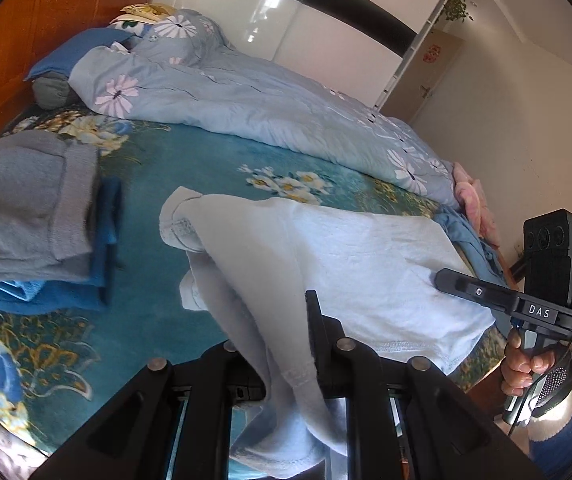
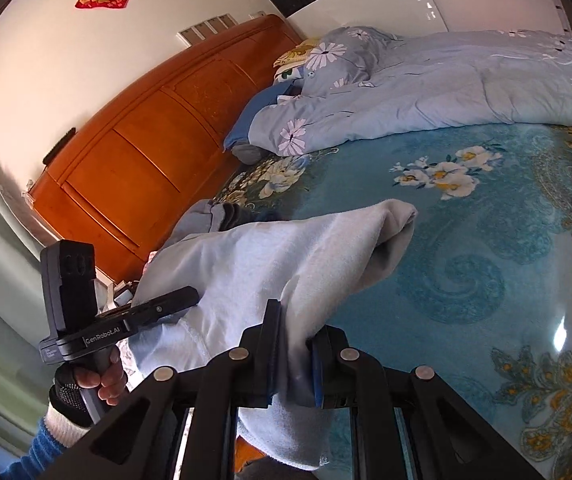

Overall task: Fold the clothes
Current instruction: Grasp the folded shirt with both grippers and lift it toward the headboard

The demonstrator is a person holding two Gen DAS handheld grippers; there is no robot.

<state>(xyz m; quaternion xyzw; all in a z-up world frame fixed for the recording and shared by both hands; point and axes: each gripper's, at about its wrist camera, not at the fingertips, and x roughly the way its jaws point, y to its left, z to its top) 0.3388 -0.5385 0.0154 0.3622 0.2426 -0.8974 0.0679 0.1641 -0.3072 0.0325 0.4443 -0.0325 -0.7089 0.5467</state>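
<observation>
My left claw point(image 1: 286, 344): one finger buried under the pale blue garment point(image 1: 366, 272), so jaw gap unreadable. Garment's lower end cut off at 6 o'clock. Grey folded stack point(image 1: 26, 208) clipped at 9 o'clock, edge blurred

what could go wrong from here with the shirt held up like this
The left gripper pinches only a bunched fold of the shirt, so it may slip out. A loose end droops below the right gripper and could tuck under crookedly. The folded pile lies close and could get dragged.
</observation>
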